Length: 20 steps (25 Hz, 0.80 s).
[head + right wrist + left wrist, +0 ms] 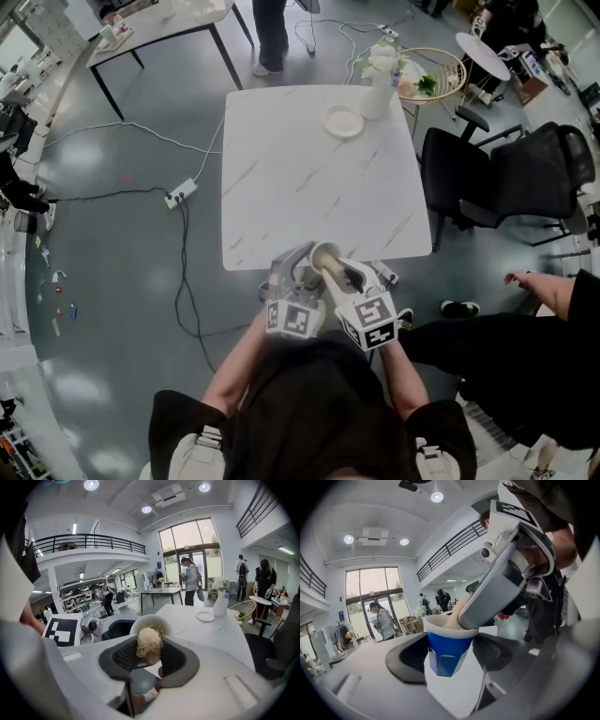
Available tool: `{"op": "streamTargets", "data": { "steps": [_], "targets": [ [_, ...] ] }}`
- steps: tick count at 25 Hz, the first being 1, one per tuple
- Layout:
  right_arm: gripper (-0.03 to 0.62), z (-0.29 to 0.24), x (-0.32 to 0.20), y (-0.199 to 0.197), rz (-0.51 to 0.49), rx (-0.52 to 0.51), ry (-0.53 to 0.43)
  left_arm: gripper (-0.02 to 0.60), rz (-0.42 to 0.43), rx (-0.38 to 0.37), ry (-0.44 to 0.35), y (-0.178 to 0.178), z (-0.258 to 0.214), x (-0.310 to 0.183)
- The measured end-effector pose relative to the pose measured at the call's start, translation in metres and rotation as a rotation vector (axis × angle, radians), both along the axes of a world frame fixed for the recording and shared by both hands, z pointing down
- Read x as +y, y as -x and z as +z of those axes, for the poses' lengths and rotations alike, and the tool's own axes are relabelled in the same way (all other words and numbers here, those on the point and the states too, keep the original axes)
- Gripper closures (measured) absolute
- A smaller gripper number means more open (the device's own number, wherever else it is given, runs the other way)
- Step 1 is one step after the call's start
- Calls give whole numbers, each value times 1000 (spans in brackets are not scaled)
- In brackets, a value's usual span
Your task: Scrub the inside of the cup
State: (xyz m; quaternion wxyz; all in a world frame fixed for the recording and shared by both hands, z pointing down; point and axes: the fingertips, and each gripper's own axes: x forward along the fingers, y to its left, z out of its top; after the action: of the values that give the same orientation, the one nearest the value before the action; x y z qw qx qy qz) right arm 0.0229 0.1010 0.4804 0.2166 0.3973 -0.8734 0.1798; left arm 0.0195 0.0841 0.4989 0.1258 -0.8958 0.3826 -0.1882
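Note:
A blue cup with a white rim [446, 649] sits between the pads of my left gripper [450, 652], which is shut on it. In the head view the cup [325, 251] is held tilted over the near edge of the white marble table [309, 178]. My right gripper [352, 277] is shut on a beige fibrous scrubber [149, 645]. The scrubber's tip [457, 613] pokes into the cup's mouth. From the right gripper view the cup's white rim [151, 620] shows just behind the scrubber. The inside of the cup is mostly hidden.
At the table's far side stand a white saucer [343, 120] and a white vase with flowers [380, 80]. A black office chair [506, 178] is to the right. A power strip with cables [181, 194] lies on the floor to the left. A seated person's leg [506, 342] is at my right.

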Motion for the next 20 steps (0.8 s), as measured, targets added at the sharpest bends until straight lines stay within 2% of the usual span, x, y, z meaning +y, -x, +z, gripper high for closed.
{"op": "streamTargets", "data": {
  "steps": [14, 20],
  "targets": [
    [480, 0, -4, -14, 40, -5, 4, 273, 13, 2, 13, -6, 0, 4],
    [482, -14, -12, -14, 44, -50, -44, 273, -28, 85, 68, 1, -4, -7]
  ]
}}
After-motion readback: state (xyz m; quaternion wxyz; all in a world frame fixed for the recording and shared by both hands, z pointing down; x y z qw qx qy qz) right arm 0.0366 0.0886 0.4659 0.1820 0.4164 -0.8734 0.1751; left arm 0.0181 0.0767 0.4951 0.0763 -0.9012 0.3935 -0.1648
